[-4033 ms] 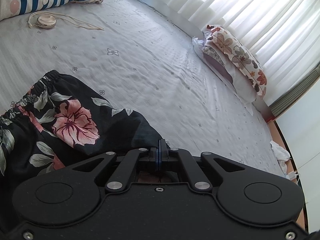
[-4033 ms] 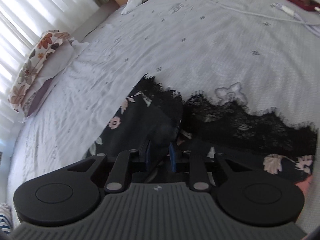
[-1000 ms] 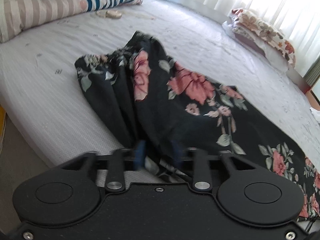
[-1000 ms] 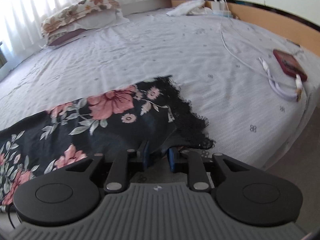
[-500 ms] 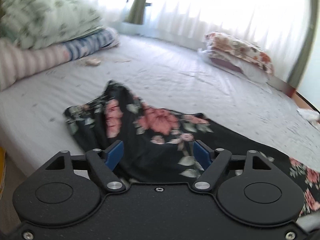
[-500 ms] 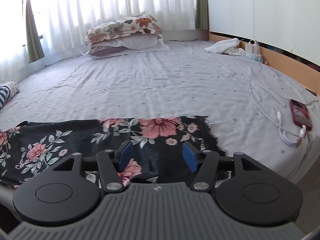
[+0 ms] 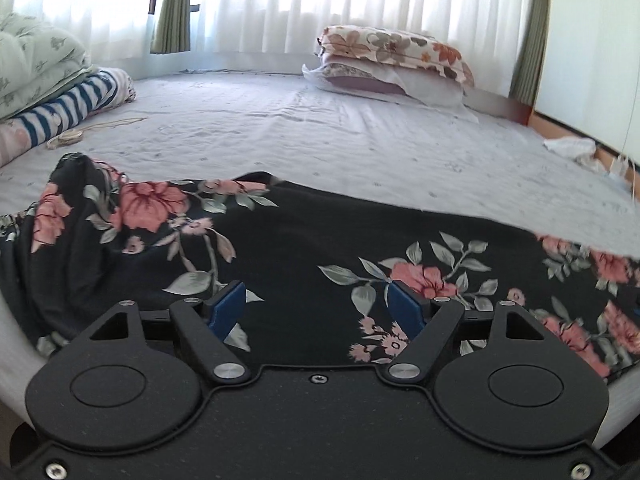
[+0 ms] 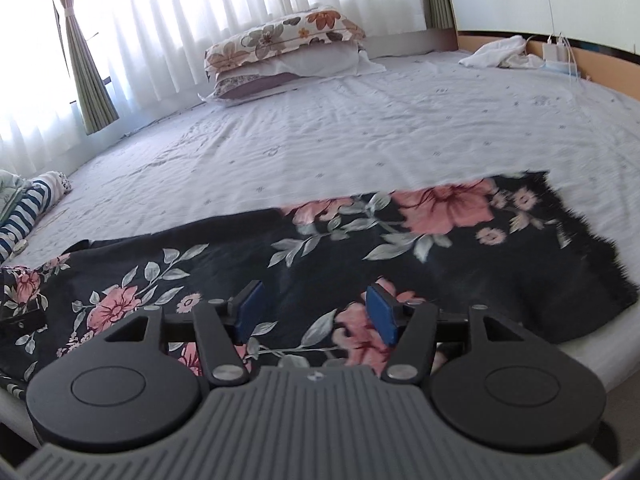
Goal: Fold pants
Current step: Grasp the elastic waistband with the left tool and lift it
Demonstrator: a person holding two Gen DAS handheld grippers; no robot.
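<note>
pants: one [image 7: 304,248], across the lower frame
grippers: two, left [image 7: 316,308], right [image 8: 314,312]
pillows: two stacked, upper centre [image 7: 392,64]
bed: one [image 7: 320,128]
rolled bedding: two pieces, upper left [image 7: 60,80]

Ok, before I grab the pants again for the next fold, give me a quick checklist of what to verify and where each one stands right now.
1. Left gripper open and holding nothing: ok.
2. Right gripper open and holding nothing: ok.
3. Pants lying lengthwise along the near edge of the bed: ok.
4. Waistband end flat: not ok, it is bunched and wrinkled.
5. Lace hem end flat on the sheet: ok.
6. Legs stacked evenly underneath: cannot tell, only the top layer shows.
</note>
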